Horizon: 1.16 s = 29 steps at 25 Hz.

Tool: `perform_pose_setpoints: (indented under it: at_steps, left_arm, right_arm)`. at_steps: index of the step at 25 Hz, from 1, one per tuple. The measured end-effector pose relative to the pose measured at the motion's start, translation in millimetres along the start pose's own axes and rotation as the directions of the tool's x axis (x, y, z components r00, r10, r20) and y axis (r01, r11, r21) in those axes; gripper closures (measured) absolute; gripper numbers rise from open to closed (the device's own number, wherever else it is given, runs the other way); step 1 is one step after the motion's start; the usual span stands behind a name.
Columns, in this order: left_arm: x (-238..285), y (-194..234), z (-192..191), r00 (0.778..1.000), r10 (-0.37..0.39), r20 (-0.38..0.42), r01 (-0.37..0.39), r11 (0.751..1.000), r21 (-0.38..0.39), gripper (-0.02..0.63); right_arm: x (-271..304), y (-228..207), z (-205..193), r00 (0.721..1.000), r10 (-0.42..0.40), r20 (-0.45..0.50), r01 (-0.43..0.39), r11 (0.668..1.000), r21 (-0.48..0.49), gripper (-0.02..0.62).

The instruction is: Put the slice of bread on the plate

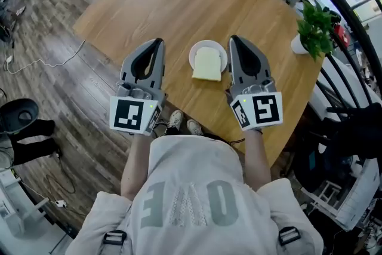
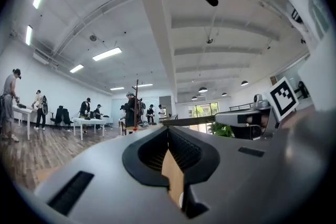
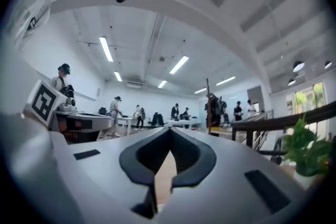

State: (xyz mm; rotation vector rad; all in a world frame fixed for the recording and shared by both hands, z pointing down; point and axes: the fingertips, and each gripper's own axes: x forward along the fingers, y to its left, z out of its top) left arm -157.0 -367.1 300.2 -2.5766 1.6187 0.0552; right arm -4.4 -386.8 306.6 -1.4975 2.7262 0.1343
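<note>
Nearest, L gripper [image 1: 159, 42] & R gripper [image 1: 233, 39] held level, side by side, jaws clenched together, empty. Between them: pale square bread [image 1: 207, 64] flat on white plate [image 1: 194, 54], near table [image 1: 179, 3] edge.

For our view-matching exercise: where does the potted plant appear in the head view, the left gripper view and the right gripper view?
Head view: the potted plant stands at the table's right edge, in the upper right of the picture.
Left gripper view: the plant is small, right of centre.
Right gripper view: the plant is at the far right, low.
Shared landmark: the black railing beside the plant.
</note>
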Motion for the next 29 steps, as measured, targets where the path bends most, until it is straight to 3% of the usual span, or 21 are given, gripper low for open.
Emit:
perform_pose_setpoints:
  at_steps: [3, 6, 15, 29]
  left_arm:
    - [-0.4, -3.4, 20.1, 0.999, -0.007, 0.044, 0.006, 0.999, 0.033, 0.598]
    - [-0.9, -6.2, 36.4, 0.996, -0.016, 0.085, 0.013, 0.999, 0.039, 0.598]
    - [-3.8, -9.4, 40.4, 0.995, -0.011, 0.095, 0.009, 1.0, 0.022, 0.598]
    - [-5.3, -4.3, 40.7, 0.996, 0.008, 0.093, -0.012, 0.999, 0.034, 0.598]
  right_arm:
    - [-16.7, 10.4, 19.5, 0.996, -0.087, 0.036, 0.091, 0.985, -0.149, 0.578]
    - [-25.8, 19.5, 23.6, 0.989, -0.145, 0.037, 0.15, 0.965, -0.214, 0.578]
    - [-37.2, 20.7, 9.5, 0.984, -0.178, -0.032, 0.167, 0.961, -0.219, 0.578]
    - [-33.2, 18.9, 3.5, 0.982, -0.181, -0.045, 0.168, 0.964, -0.207, 0.578]
